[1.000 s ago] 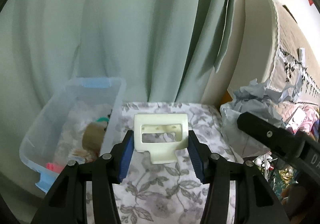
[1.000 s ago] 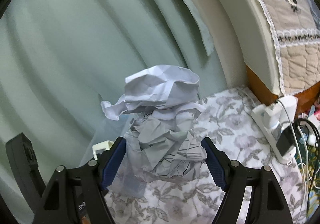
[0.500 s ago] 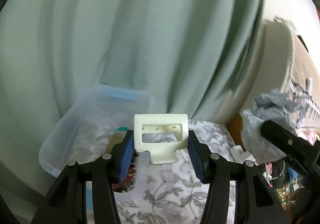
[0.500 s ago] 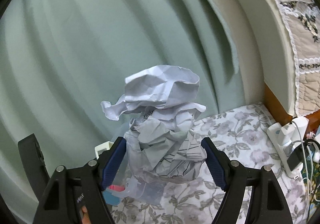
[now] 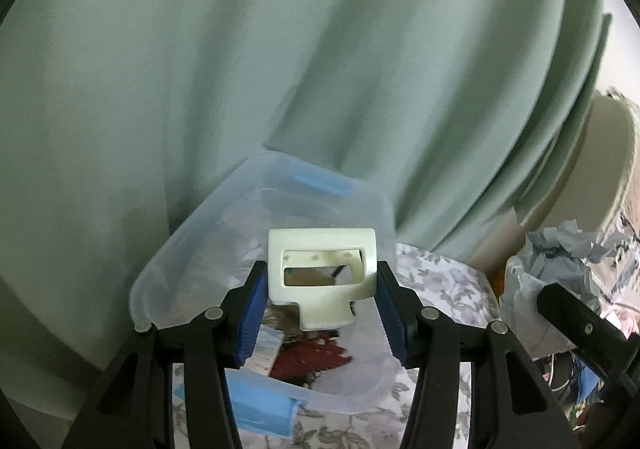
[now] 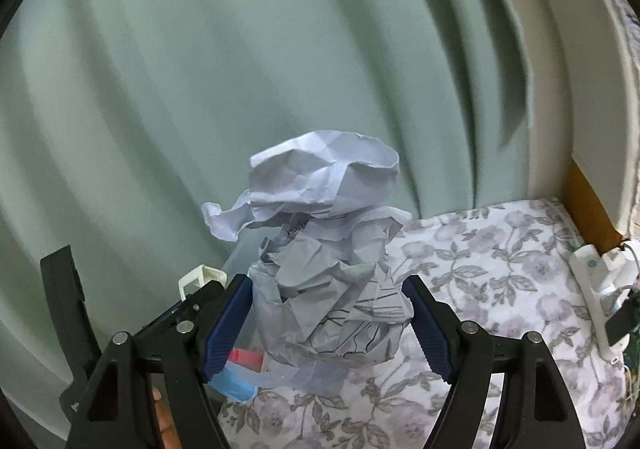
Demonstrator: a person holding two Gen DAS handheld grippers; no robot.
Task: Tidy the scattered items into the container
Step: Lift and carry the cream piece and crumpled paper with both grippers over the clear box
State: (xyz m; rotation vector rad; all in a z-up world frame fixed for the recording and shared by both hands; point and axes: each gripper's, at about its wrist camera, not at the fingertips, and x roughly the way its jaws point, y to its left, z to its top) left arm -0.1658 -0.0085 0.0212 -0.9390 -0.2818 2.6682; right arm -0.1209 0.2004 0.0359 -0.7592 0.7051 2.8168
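Both hands are loaded, and the clear plastic bin (image 5: 200, 245) sits on the floral-covered tabletop (image 6: 500, 269), backed up against a pale green curtain (image 5: 280, 49).

The left gripper (image 5: 322, 303) is clamped on a cream plastic bracket (image 5: 322, 273), a flat piece with a rectangular window and a short tab hanging below. Its blue pads (image 5: 252, 317) press on both side edges, and the piece hangs above the open bin, over the near half. Inside the bin I can make out something dark red (image 5: 316, 357) and a few other bits, too blurred to name. Blue latch handles (image 5: 260, 411) mark its near and far ends.

The right gripper (image 6: 328, 325) squeezes a big wad of crumpled paper (image 6: 324, 249), white sheets with pen lines on them, held off to the right of the bin above the tabletop. From its own camera the bin is mostly hidden behind the wad; only a blue latch and something pink show low down.

To my eye this is the drop-off step. The bracket looks ready to go: the left pads need only part so it falls inside the walls. The paper, I'd judge, has to travel leftward over the rim before release, and the left gripper should clear out first so the two don't knock together. A white power strip (image 6: 596, 289) lies at the far right edge, out of the way.
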